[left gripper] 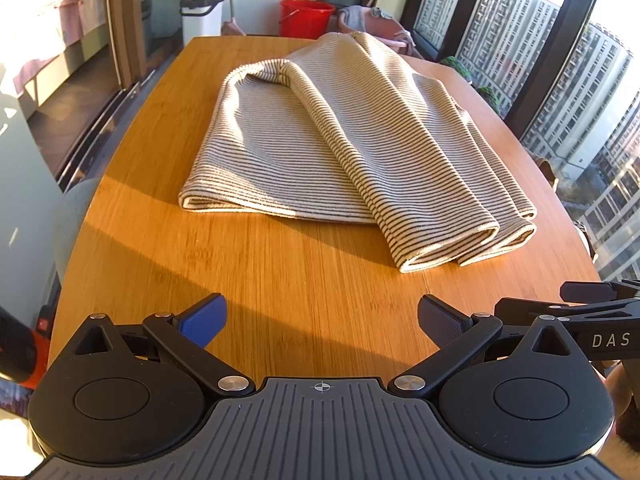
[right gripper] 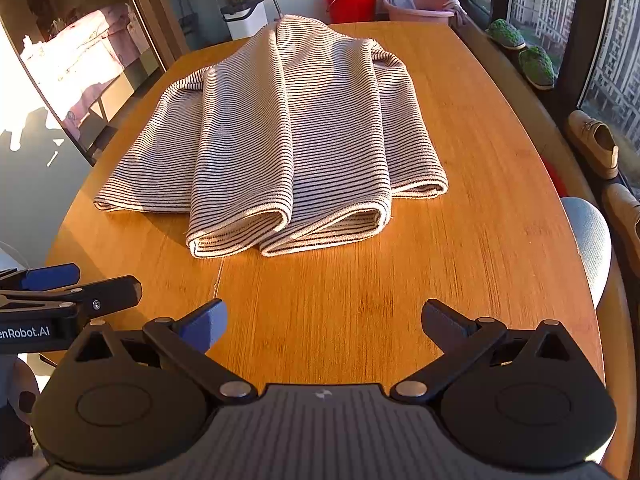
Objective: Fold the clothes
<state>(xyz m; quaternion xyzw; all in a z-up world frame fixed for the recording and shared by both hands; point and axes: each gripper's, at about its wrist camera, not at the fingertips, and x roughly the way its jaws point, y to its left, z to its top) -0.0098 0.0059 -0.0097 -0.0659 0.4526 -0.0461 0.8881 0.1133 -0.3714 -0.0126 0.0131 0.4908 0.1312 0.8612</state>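
A beige garment with thin dark stripes lies on the wooden table, its two sleeves folded in over the body and pointing toward me. It also shows in the right wrist view. My left gripper is open and empty, above the table's near edge, short of the garment. My right gripper is open and empty, also short of the sleeve cuffs. Each gripper shows at the edge of the other's view.
Beyond the table's far end stand a red bucket, a pink basin with clothes and a white bin. Windows run along the right, with shoes and green plants on the sill. A grey chair stands at right.
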